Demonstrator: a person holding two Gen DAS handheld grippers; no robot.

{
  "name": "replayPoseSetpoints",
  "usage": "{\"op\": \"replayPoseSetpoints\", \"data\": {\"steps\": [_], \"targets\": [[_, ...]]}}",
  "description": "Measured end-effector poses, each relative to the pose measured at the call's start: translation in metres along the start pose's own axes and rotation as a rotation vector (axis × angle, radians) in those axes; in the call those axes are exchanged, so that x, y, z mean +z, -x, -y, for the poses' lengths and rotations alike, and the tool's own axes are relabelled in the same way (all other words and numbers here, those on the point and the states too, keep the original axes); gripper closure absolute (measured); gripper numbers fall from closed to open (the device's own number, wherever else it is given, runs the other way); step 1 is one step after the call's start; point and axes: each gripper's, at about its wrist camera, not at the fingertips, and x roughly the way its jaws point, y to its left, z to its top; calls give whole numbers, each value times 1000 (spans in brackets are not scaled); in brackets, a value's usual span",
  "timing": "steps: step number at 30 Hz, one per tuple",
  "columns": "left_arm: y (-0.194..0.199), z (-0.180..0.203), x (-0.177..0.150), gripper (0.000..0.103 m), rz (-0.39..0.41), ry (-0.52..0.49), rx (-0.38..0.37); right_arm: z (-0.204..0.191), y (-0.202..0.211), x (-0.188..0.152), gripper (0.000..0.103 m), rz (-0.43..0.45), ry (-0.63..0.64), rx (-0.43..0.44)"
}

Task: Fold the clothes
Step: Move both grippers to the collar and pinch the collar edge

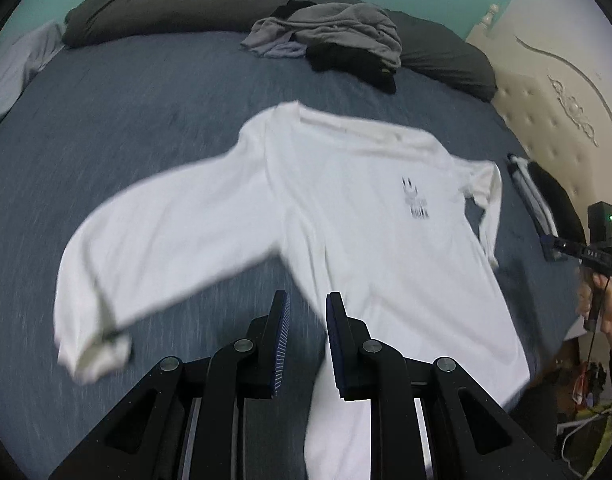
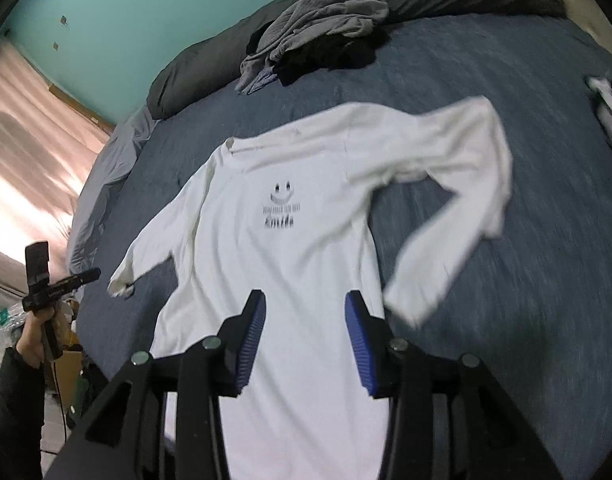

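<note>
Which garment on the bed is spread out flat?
The white long-sleeved shirt with the smiley print; the grey and black clothes near the pillows sit in a crumpled heap.

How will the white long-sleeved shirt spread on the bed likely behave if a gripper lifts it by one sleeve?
The white shirt lies flat and thin on the blue bedspread, so it is probably floppy and would drape rather than hold its shape. Its sleeve is already bent back on itself, suggesting it creases and trails easily. It looks light, likely sliding across the cover when pulled.
</note>
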Motion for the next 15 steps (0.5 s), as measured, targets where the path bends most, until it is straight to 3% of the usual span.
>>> {"op": "replayPoseSetpoints", "data": {"steps": [3,12,15], "targets": [[-34,7,41,79,-4,-20,7,-4,-33,34,52,4,30,-14],[-127,9,135,74,-1,-47,55,-9,-135,126,52,34,72,-10],[-150,5,159,68,5,-28,66,-16,-168,148,52,26,99,-32]]}}
